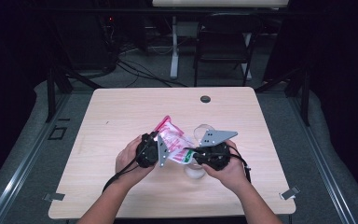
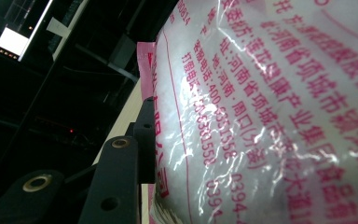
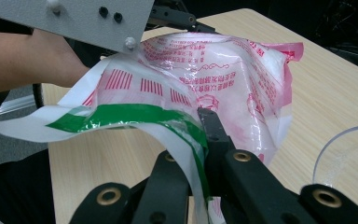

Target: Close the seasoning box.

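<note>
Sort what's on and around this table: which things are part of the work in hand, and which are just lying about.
In the job:
- printed plastic bag with white contents
- left tool, clamped on the bag
- right tool, shut on the bag's green-striped edge
- clear cup beside the bag, probably

Lying about:
- folding chair
- floor cables

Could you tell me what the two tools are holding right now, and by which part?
Both hold the plastic bag: the right tool pinches its green-striped end, and the left tool presses against its pink-edged side.
</note>
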`<state>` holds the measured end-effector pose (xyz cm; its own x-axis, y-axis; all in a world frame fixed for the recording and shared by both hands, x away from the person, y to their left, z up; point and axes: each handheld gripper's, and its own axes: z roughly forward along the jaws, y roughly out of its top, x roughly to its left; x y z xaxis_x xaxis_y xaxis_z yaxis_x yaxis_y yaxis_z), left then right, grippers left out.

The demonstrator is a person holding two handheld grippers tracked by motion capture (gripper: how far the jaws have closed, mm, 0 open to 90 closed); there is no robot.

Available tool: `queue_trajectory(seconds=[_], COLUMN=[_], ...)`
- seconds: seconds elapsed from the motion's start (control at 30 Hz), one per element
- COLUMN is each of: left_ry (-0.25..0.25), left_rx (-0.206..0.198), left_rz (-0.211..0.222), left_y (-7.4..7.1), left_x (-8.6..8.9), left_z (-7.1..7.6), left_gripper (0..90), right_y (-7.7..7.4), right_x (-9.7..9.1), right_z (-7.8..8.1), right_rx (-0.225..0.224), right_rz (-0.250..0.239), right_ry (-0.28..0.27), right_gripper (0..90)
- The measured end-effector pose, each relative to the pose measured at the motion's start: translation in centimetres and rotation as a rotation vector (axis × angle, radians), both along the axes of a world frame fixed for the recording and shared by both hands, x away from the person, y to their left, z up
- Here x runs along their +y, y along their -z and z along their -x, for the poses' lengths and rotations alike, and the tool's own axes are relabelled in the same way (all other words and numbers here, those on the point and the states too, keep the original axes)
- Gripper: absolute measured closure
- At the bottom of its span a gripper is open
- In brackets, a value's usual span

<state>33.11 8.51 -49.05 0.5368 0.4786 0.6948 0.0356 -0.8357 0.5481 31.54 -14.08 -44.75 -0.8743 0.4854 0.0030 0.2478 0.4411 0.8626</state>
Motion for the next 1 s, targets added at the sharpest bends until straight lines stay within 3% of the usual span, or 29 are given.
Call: queue_trajectory(seconds=[0.3,1.0], left_ry=[-0.002,0.016], left_rx=[-0.023,-0.059], left_rz=[-0.084,-0.186], left_y=[-0.4,-1.2], left_x=[0.0,-0.6], left_z=[-0.1,-0.2], left_gripper=[61.3,61.3], right_y=[0.3,0.5], right_x=[-0.1,-0.5], right_z=[-0.2,-0.3], right_rx=[0.009,0.01], right_rz=[0.008,0.021], right_ry=[0.002,0.016], right_gripper=[89.0,90.0])
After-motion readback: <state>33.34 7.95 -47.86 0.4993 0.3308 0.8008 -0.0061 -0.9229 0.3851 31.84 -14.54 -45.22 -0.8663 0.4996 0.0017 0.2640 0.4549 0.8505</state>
